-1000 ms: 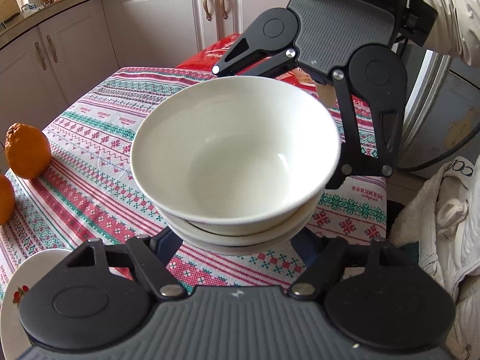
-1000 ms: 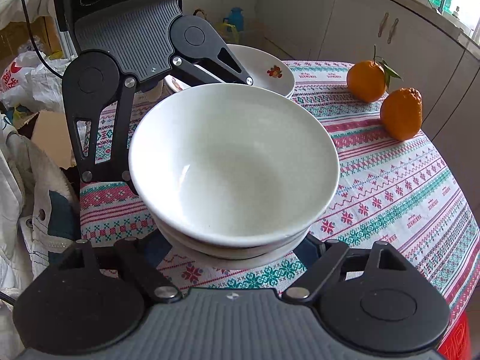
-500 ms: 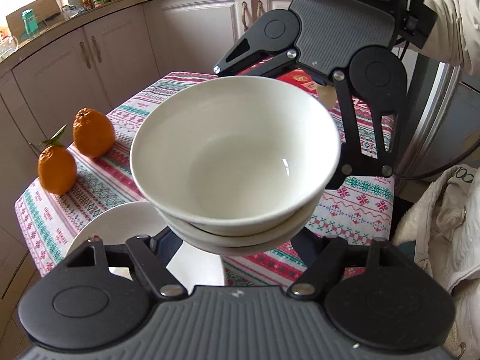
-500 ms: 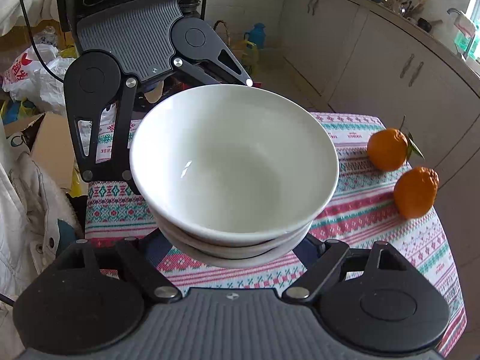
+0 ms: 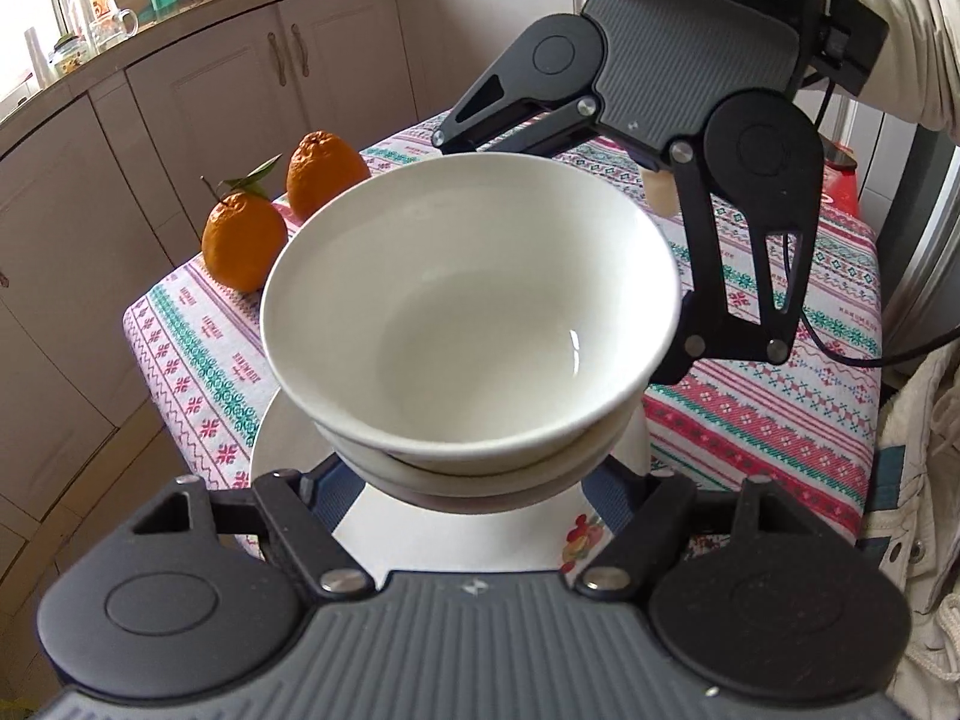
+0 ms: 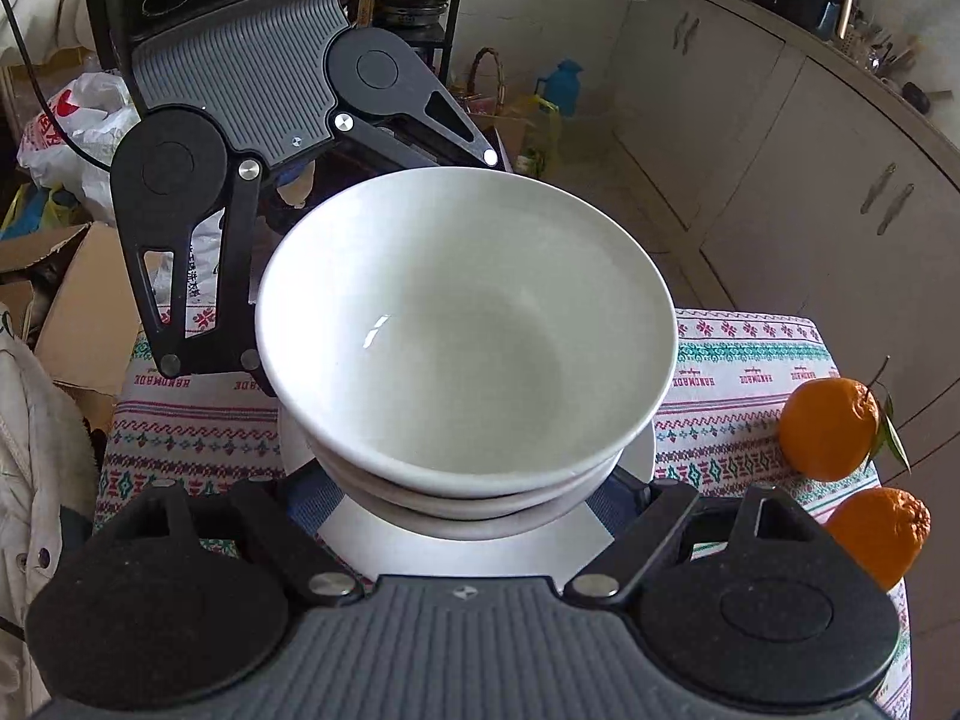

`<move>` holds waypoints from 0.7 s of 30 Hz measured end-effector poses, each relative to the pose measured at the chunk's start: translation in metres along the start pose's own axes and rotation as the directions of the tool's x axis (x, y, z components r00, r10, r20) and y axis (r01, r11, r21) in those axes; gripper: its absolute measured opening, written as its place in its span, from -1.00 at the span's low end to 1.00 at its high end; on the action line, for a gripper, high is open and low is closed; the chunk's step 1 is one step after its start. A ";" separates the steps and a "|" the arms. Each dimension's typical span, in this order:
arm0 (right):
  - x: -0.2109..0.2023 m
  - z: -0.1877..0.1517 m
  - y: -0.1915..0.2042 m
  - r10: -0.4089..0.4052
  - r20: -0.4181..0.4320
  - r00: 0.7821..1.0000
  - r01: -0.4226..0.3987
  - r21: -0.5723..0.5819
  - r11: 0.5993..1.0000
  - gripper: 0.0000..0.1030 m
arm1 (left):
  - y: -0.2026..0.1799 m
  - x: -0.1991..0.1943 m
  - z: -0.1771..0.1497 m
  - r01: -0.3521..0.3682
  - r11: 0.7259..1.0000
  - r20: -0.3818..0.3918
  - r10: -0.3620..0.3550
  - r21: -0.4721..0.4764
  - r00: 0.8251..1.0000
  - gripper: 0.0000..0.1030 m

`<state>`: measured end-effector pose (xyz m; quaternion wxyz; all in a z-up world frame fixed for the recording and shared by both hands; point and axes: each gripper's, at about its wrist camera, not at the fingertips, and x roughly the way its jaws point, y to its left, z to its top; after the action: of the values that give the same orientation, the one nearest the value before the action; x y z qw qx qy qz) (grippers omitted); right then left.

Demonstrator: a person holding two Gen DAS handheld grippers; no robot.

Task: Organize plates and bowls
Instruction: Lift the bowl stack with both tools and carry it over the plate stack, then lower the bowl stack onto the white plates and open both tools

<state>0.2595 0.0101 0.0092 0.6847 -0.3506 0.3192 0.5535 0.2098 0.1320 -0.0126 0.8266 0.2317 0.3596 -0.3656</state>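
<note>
As both claws carried it across the desk [image 5: 780,420], the bowl stack [image 5: 474,324], clamped between left claw [image 5: 480,498] and right claw [image 6: 474,498], hung over the plate [image 6: 480,546], seemingly ready for lowering.

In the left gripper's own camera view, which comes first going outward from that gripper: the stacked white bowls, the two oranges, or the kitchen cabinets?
1. Stacked white bowls, held right between the left gripper fingers.
2. Two oranges, on the table's far left corner.
3. Kitchen cabinets, beyond the table, behind the oranges.
</note>
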 end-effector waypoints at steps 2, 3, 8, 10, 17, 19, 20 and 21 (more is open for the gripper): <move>0.007 0.002 -0.002 0.011 0.000 1.000 -0.011 0.003 1.000 0.72 | 0.004 0.002 -0.002 -0.001 1.000 -0.006 0.001 -0.008 1.000 0.52; 0.009 0.002 -0.003 0.014 0.000 1.000 -0.014 0.003 1.000 0.72 | 0.005 0.002 -0.003 -0.002 1.000 -0.009 0.002 -0.010 1.000 0.52; 0.016 0.001 -0.008 0.030 0.002 1.000 -0.030 0.017 0.999 0.72 | 0.012 0.007 -0.008 -0.002 1.000 -0.020 0.001 -0.024 1.000 0.52; 0.019 0.001 -0.011 0.042 0.003 0.999 -0.042 0.022 0.999 0.72 | 0.013 0.008 -0.009 0.003 1.000 -0.025 -0.003 -0.028 1.000 0.52; 0.032 -0.002 -0.022 0.059 0.007 0.998 -0.059 0.038 0.997 0.72 | 0.015 0.012 -0.009 0.001 0.999 -0.037 -0.002 -0.035 0.999 0.52; 0.035 -0.003 -0.025 0.066 0.006 0.998 -0.066 0.044 0.997 0.72 | 0.016 0.012 -0.009 0.004 0.999 -0.038 -0.006 -0.039 0.999 0.52; 0.035 -0.004 -0.025 0.067 0.007 0.998 -0.068 0.046 0.997 0.72 | 0.016 0.013 -0.009 0.005 0.999 -0.039 -0.007 -0.040 0.999 0.52; 0.035 -0.005 -0.025 0.069 0.006 0.998 -0.069 0.047 0.997 0.72 | 0.016 0.014 -0.009 0.007 0.999 -0.041 -0.009 -0.042 0.999 0.52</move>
<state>0.2906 0.0209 -0.0195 0.6741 -0.3219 0.3425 0.5698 0.2253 0.1419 -0.0273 0.8224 0.2201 0.3849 -0.3565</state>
